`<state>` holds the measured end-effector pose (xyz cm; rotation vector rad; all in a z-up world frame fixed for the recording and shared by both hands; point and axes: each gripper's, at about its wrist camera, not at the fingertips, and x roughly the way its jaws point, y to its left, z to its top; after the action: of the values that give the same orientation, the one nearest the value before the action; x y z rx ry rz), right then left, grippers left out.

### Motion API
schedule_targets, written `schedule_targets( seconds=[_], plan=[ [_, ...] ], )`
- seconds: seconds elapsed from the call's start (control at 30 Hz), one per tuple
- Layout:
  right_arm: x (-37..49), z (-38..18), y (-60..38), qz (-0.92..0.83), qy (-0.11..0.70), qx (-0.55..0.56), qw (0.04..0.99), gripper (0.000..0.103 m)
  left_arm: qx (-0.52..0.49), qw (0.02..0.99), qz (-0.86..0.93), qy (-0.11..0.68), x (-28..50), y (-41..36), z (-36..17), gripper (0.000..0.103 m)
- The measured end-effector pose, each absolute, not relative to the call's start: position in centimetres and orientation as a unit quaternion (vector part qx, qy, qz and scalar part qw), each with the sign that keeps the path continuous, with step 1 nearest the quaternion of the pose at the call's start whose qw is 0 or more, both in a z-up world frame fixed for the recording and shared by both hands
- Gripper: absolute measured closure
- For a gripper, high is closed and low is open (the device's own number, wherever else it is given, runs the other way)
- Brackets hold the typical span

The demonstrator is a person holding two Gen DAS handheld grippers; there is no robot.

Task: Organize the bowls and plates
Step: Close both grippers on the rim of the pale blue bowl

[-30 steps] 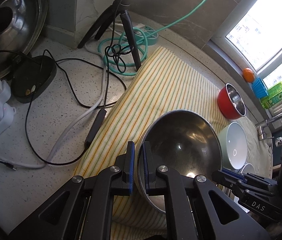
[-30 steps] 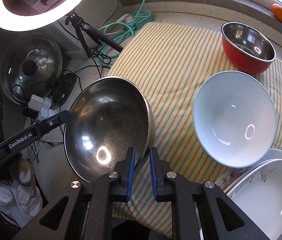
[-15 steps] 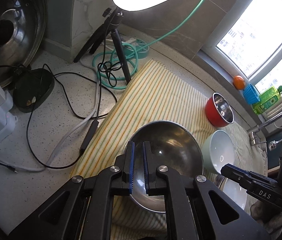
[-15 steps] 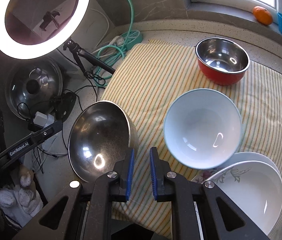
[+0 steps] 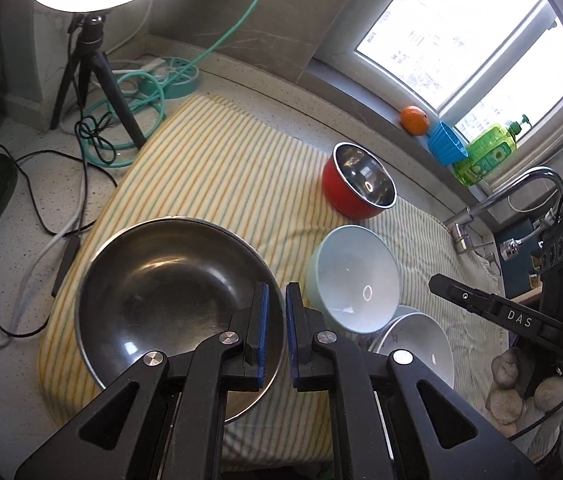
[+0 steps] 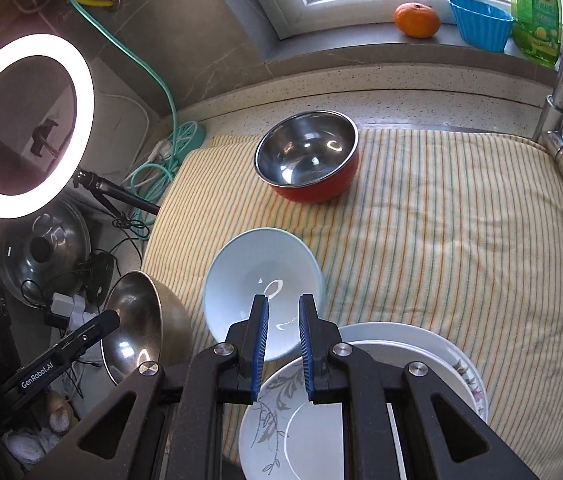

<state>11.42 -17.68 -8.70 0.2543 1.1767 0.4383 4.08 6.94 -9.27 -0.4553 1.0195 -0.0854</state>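
A large steel bowl rests on the near left end of a striped cloth. My left gripper hangs shut above the bowl's right rim with nothing gripped. In the right wrist view the same steel bowl sits at the left, under the left gripper. My right gripper is shut and empty, poised over a light blue bowl and stacked white floral plates. A red bowl with a steel inside stands farther back. The left wrist view also shows the light blue bowl, the red bowl and the plates.
A ring light on a tripod, loose cables and a pot lid crowd the counter to the left. A faucet stands at the right. On the window sill lie an orange, a blue basket and a green bottle.
Both grippers have come off the steel bowl's rim and swung right. The right one now hangs over the light blue bowl and plates. The steel bowl stays on the cloth.
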Motion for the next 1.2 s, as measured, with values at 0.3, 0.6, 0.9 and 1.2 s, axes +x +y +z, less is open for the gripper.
schedule_targets(
  seconds=[0.3, 0.6, 0.9, 1.2],
  plan=[
    [12.8, -10.2, -18.9, 0.203, 0.565, 0.127, 0.79, 0.089, -0.196, 0.84, -0.064, 0.502, 6.6, 3.0, -10.1, 0.096],
    [13.7, -11.2, -18.8, 0.213, 0.571, 0.117, 0.784, 0.089, -0.177, 0.833, -0.061, 0.521, 8.2, 1.7, -11.5, 0.096],
    [14.3, -12.2, -18.2, 0.215, 0.579, 0.106, 0.779, 0.089, -0.173, 0.824, -0.056, 0.537, 9.2, 1.5, -12.4, 0.096],
    [14.8, -13.1, -17.3, 0.217, 0.587, 0.092, 0.774, 0.089, -0.169, 0.817, -0.06, 0.548, 9.8, 1.1, -13.0, 0.096]
  ],
)
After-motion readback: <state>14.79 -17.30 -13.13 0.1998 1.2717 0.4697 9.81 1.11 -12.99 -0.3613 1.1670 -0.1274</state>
